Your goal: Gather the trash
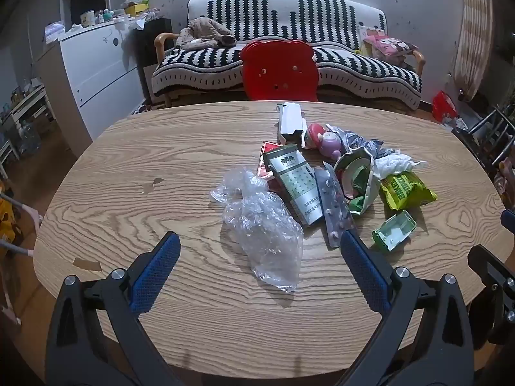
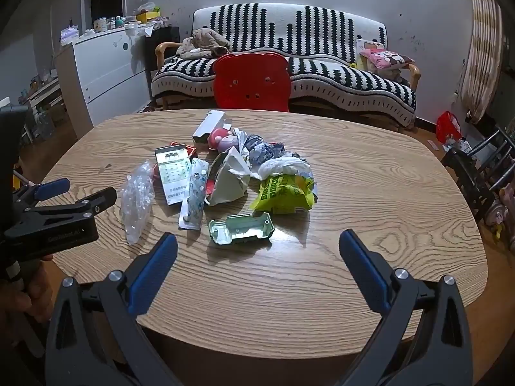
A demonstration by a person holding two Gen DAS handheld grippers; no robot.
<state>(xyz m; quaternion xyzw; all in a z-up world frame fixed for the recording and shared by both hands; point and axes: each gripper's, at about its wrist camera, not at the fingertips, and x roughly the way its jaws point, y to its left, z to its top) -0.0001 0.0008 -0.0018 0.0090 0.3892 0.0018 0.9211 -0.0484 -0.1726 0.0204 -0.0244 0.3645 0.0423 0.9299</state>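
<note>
Sofa (image 1: pixel 289 32) with black-and-white striped cover against far wall; red bear-shaped chair (image 1: pixel 278 70) between it and table. Wooden table (image 1: pixel 128 167) rounded, holds trash pile right of centre. Clear plastic bag (image 1: pixel 260 225) at pile's near left, silver-green carton (image 1: pixel 296 183) touching its right side, blister pack (image 1: pixel 334 206) next, yellow-green wrapper (image 2: pixel 283 193) on pile's right side, small green tray (image 2: pixel 241 228) nearest. Left gripper (image 1: pixel 260 241) jaws wide, empty, above bag. Right gripper (image 2: pixel 257 241) jaws wide, empty, above tray.
</note>
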